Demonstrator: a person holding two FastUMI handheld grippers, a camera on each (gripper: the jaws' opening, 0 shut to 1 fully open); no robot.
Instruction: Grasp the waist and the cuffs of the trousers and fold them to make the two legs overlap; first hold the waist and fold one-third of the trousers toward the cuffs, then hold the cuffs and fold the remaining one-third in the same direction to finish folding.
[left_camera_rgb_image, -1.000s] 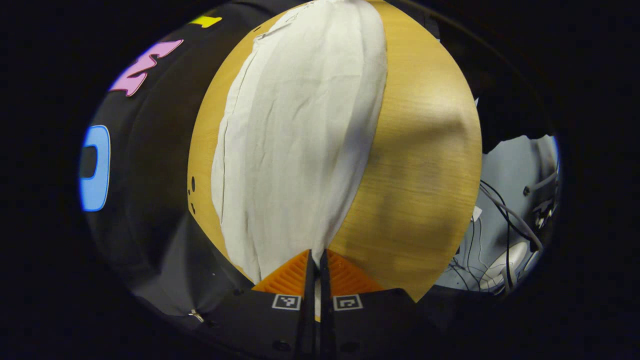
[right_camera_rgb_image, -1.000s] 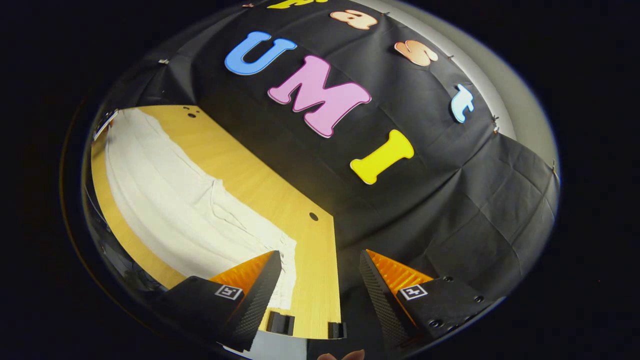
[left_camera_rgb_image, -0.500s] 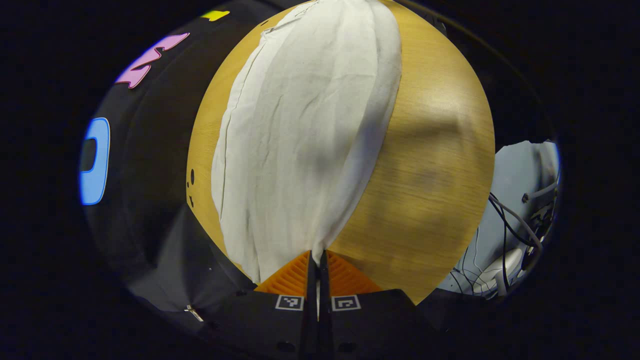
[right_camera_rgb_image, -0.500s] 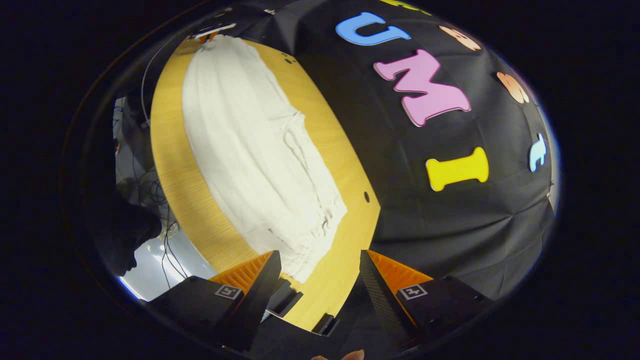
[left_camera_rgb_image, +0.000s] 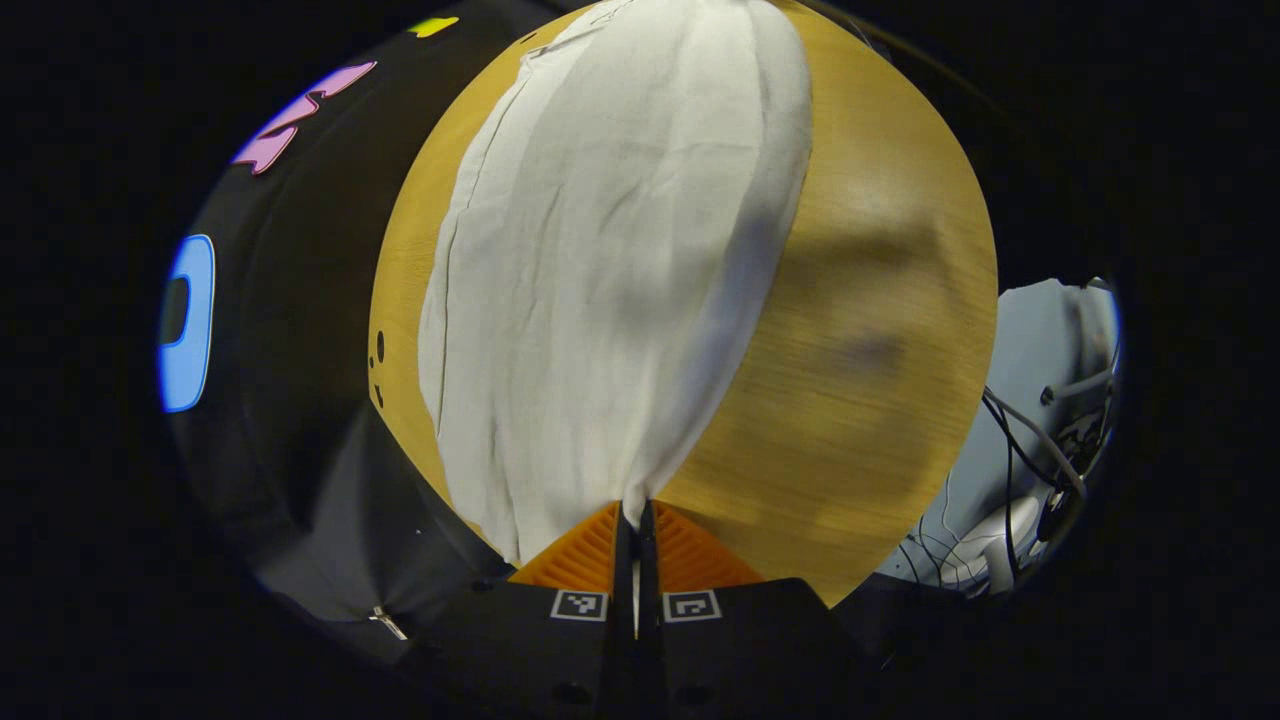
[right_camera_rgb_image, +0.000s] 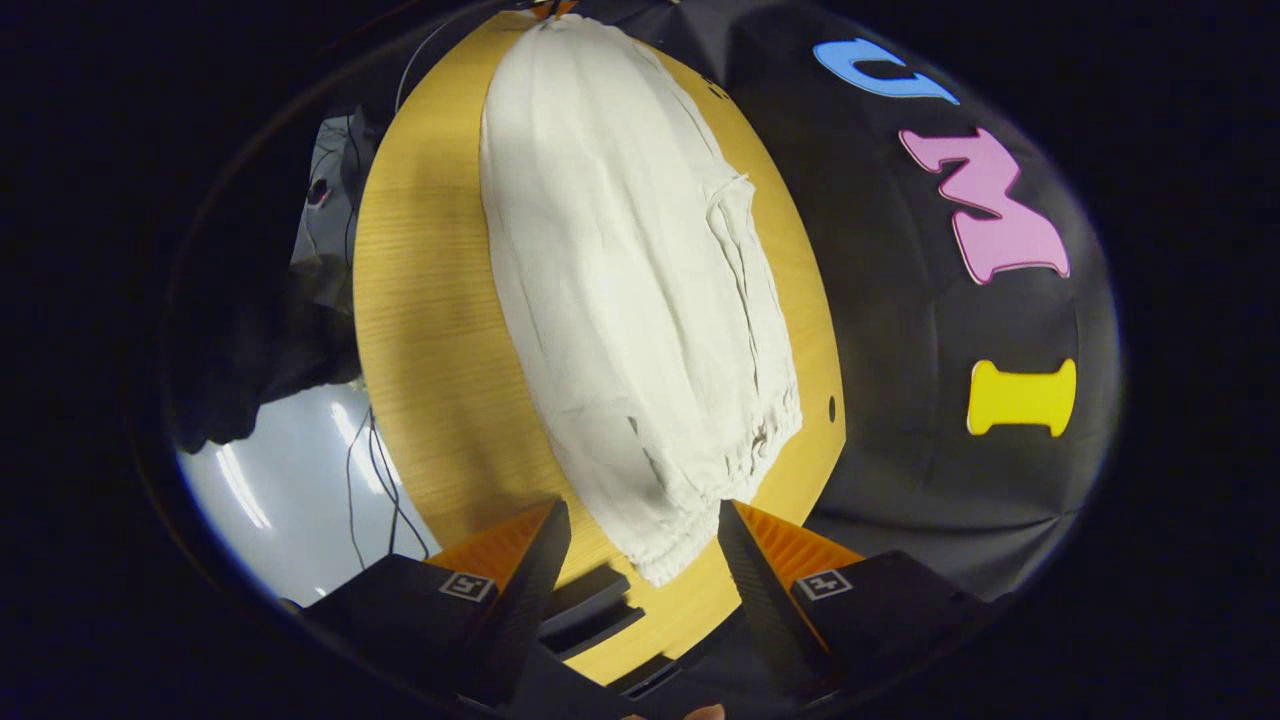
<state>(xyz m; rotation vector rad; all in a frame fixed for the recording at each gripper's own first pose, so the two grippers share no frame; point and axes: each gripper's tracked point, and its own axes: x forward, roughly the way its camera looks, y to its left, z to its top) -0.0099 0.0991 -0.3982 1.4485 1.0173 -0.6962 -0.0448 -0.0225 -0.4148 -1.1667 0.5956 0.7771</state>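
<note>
This is a recording booth in a lab: a bare wooden table (right_camera_rgb_image: 420, 330) backed by a black cloth wall (right_camera_rgb_image: 900, 330) at three o'clock, loose cables (left_camera_rgb_image: 1030, 450) trailing over a grey floor (right_camera_rgb_image: 270, 480) beside it.

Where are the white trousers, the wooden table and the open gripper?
trousers (right_camera_rgb_image: 620, 290), right gripper view, middle of the cloth.
table (right_camera_rgb_image: 420, 330), right gripper view, bare wood beside the trousers.
right gripper (right_camera_rgb_image: 640, 540), right gripper view, between its fingertips.

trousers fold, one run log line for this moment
left tongs: shut on trousers end | right tongs: open, above gathered end | trousers: flat lengthwise on table
</note>
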